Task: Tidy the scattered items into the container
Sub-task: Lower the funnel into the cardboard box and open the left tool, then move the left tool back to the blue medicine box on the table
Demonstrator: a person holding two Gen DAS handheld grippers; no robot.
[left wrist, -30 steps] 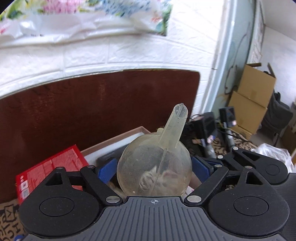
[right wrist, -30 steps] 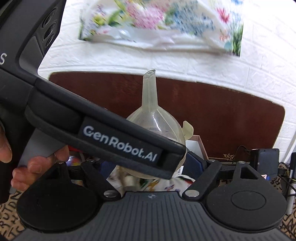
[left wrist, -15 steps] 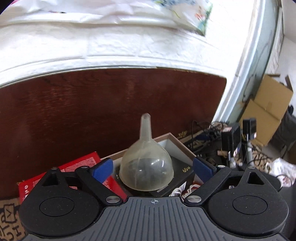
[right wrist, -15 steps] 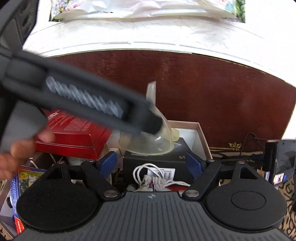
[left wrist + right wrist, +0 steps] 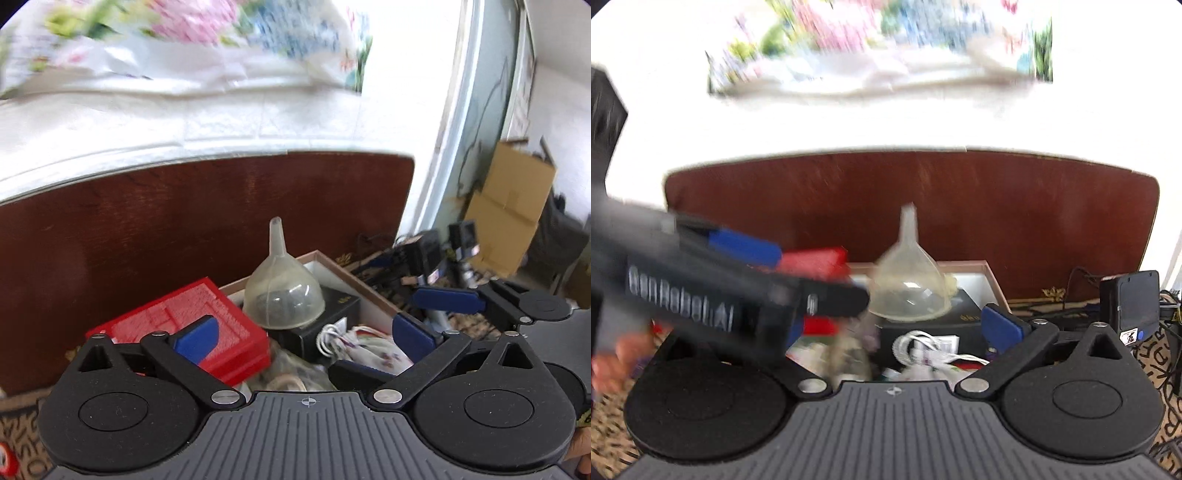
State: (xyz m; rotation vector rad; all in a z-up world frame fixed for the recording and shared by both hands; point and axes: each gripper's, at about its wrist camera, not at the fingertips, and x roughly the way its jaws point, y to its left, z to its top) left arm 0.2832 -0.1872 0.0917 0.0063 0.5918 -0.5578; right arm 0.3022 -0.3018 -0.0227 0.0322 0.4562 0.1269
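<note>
A translucent plastic funnel stands spout-up on a black box inside the open cardboard container. It also shows in the right wrist view. My left gripper is open and empty, a little short of the funnel. My right gripper is open and empty; its left finger is hidden behind the blurred left gripper body. The right gripper's blue fingers show at the right of the left wrist view.
A red box leans in the container's left side. A white cord bundle and a floral cloth pouch lie in front. A dark wooden board stands behind. Cables and chargers lie right.
The funnel has been let go and rests on the black box. Both grippers have opened wide and pulled back and up from the container.
</note>
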